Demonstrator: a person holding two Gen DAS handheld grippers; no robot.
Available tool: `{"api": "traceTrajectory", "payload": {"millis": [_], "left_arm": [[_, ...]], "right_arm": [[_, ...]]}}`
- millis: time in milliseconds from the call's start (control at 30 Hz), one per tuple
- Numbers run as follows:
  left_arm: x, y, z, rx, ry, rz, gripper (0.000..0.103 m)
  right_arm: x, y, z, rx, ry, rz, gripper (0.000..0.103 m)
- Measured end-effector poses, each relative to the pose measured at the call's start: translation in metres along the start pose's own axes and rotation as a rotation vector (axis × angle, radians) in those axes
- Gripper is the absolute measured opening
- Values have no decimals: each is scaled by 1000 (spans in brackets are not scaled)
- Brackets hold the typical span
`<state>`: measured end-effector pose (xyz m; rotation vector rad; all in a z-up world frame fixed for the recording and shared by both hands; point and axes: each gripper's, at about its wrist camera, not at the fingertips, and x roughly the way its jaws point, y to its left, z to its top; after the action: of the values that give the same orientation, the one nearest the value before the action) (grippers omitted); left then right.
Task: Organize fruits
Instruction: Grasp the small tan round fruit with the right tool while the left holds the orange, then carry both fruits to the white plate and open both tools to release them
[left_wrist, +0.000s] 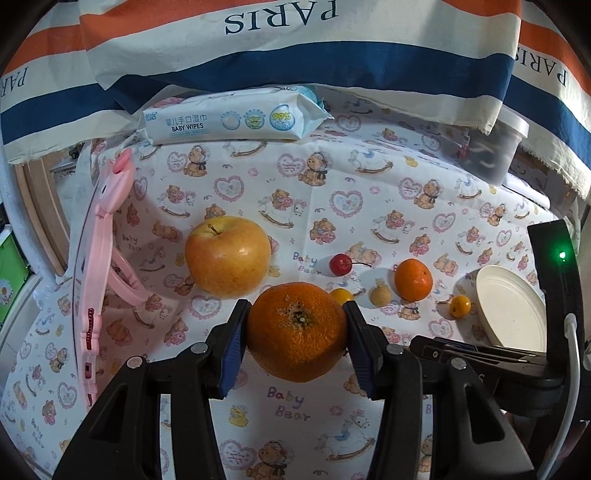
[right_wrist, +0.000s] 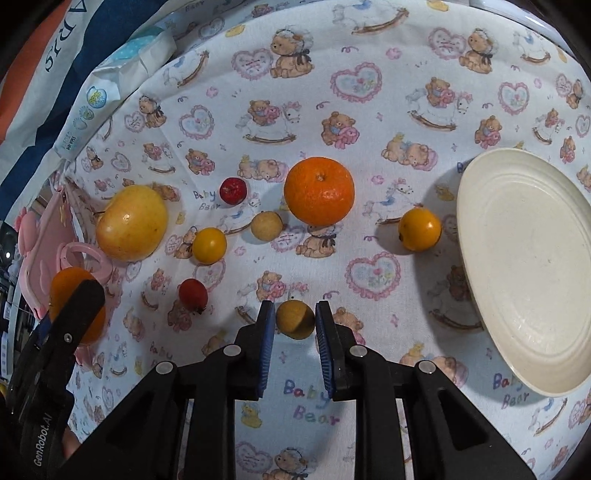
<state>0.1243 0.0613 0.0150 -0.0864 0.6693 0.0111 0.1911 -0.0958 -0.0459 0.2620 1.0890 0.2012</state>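
A: In the left wrist view, the left gripper (left_wrist: 297, 332) pinches a large orange (left_wrist: 297, 330), its stem scar turned toward the camera, just in front of the apple (left_wrist: 228, 256). The baby wipes pack (left_wrist: 232, 120) lies at the far edge of the surface (left_wrist: 332, 177).

B: The right wrist view shows more: the right gripper (right_wrist: 294, 320) with its pads touching a small yellow fruit (right_wrist: 294, 318), a red cherry tomato (right_wrist: 192, 294), and nearly all of the cream plate (right_wrist: 532, 258) at the right.

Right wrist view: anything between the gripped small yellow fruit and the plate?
No. Only bare tablecloth lies between the small yellow fruit in the right gripper and the plate; right wrist view shows this.
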Motion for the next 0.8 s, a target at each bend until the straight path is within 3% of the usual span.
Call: {"api": "traceTrajectory", "payload": {"millis": [200,400,667,800], "left_arm": [[7,4,0,-17,32,-6,49],[5,3,0,-6,8,21,49],[2,0,0,-2,21,-42,49],[-2,-5,-2,18,4,-37,49]], "right_arm": [[0,5,0,-56,-1,-11,23],[-6,7,-5,-86,-13,-19,24],[-41,-1,-16,-135,-44,44,24],[-62,-7,-20,-159,-91,45,24]]}}
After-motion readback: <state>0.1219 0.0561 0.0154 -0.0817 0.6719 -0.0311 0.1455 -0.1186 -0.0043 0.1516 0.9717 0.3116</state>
